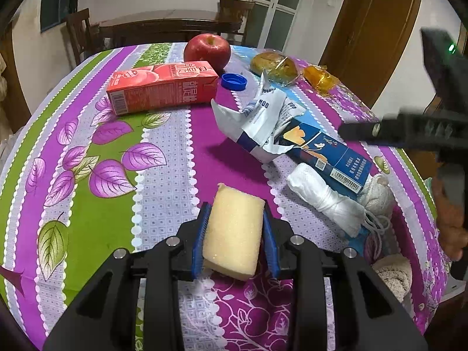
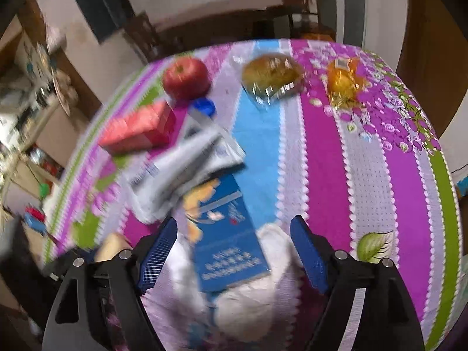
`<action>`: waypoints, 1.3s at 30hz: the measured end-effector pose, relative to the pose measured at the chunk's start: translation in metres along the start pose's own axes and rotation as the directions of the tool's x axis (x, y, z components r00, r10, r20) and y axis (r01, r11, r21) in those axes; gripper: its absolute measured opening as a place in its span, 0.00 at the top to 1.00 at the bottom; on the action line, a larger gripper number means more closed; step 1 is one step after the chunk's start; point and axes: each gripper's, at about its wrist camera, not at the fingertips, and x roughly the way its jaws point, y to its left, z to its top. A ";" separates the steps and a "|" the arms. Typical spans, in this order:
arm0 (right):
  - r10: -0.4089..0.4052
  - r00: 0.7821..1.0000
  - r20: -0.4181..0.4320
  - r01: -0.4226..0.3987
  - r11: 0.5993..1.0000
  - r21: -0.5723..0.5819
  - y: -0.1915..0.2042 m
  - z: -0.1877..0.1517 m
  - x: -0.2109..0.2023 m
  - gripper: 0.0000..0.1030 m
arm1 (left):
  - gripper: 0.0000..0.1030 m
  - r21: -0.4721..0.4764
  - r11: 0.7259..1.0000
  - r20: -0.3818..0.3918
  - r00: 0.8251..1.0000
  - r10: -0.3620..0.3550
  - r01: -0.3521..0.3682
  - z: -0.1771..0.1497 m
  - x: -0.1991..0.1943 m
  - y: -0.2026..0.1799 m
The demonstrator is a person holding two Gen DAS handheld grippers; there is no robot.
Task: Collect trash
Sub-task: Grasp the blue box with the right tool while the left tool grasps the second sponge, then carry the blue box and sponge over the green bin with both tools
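Clamping your left tongs (image 1: 234,234) on the yellow sponge (image 1: 234,231), its long axis pointing away toward the surface's far edge; your right tongs (image 2: 234,251) stand apart over the blue box (image 2: 231,248).

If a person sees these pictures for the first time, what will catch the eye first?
Probably the yellow sponge, pinched in the left claw at the near edge. Next, the loud purple and green tablecloth, then the red apple at the far side, behind the red juice carton.

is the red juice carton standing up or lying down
Lying down: the red juice carton rests on its long side on the tablecloth, in front of the apple.
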 end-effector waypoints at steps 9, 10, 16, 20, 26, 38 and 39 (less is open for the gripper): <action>-0.058 0.992 -0.112 0.040 0.987 -0.159 0.010 -0.010 0.026 0.23 | 0.67 -0.004 1.000 0.001 1.000 -0.006 0.006 -0.001 0.000 0.001; -0.063 0.991 -0.116 0.043 0.985 -0.165 0.010 -0.012 0.028 0.29 | 0.67 -0.004 1.000 0.001 1.000 -0.006 0.006 0.000 0.000 0.001; -0.070 0.997 -0.016 0.065 0.969 -0.239 0.015 -0.018 0.016 0.41 | 0.70 -0.006 1.000 0.002 1.000 -0.011 0.011 -0.001 -0.001 0.002; -0.019 0.994 0.111 0.041 0.979 -0.198 0.014 -0.011 -0.018 0.42 | 0.71 0.010 1.000 0.022 1.000 0.022 -0.023 -0.002 -0.005 -0.001; 0.018 0.969 0.247 0.021 0.988 -0.155 0.003 -0.015 -0.068 0.42 | 0.72 0.032 0.994 0.051 0.993 0.106 -0.108 -0.006 -0.019 -0.009; 0.058 0.957 0.285 -0.007 0.984 -0.176 -0.034 -0.117 -0.125 0.45 | 0.72 0.042 0.967 0.189 0.953 0.238 -0.250 -0.015 -0.077 -0.065; 0.058 0.955 0.291 -0.009 0.986 -0.166 -0.041 -0.125 -0.130 0.45 | 0.72 0.046 0.966 0.201 0.950 0.239 -0.253 -0.015 -0.081 -0.072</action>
